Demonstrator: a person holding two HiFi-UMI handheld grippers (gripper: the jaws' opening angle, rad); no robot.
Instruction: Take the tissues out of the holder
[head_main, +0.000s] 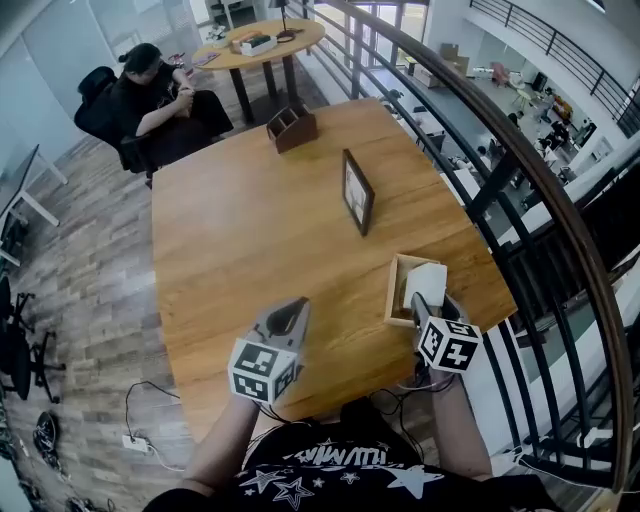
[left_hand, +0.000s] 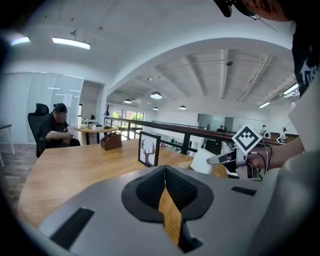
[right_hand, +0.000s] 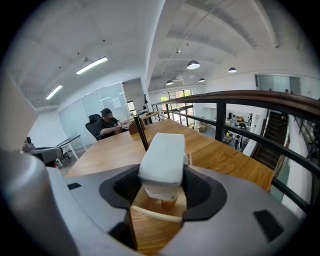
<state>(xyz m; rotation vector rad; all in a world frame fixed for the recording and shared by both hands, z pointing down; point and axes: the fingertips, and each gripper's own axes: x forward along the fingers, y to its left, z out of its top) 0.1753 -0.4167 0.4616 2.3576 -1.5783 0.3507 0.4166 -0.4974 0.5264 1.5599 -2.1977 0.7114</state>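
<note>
The tissues (right_hand: 162, 160), a white folded stack, stand tilted between the pads of the right gripper (head_main: 430, 304), which is clenched on their two sides. The stack's lower end hangs over the open top of the wooden holder (right_hand: 154, 215); I cannot tell whether it is clear of the rim. The holder sits on the wooden table (head_main: 250, 230), near the corner closest to the person and to the railing (head_main: 520, 180). Left of the holder, well apart from it, the left gripper (left_hand: 164, 170) hovers over the table with its jaw tips closed together and nothing between them. Beyond the holder stands a picture frame (head_main: 357, 190) with an antlered deer print. Farther still, at the table's far edge, is a wooden desk organiser (head_main: 291, 128), and a seated person (head_main: 150, 95) is at the far left corner.
</note>
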